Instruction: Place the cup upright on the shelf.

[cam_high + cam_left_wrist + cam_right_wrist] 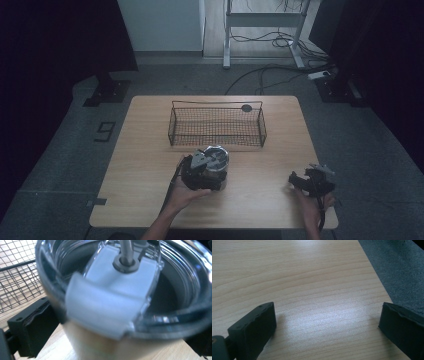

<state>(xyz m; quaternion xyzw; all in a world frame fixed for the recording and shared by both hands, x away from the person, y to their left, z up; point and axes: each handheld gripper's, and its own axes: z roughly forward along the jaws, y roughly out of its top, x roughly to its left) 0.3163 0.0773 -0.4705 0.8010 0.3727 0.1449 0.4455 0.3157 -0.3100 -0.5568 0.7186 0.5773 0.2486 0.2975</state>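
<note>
The tumbler (216,165) stands upright on the table (150,150), just near of the wire basket (217,126) and a little left of its middle, so its long axis runs straight up. The left gripper (202,172) is at it from the near-left side. In the left gripper view the lidded top (120,290) looms right between the two black jaws, which stand wide to either side of the cup's body; whether they press on it yet I can't tell, as the picture is blurred. The basket lies directly beyond the cup, so the way into it looks to be up and away from the person over the near rim. The right gripper (311,181) sits well apart at the near right corner of the table, its jaws spread wide over bare wood with nothing between them. The left hand (185,192) is plainly the nearer one to do the lifting.
</note>
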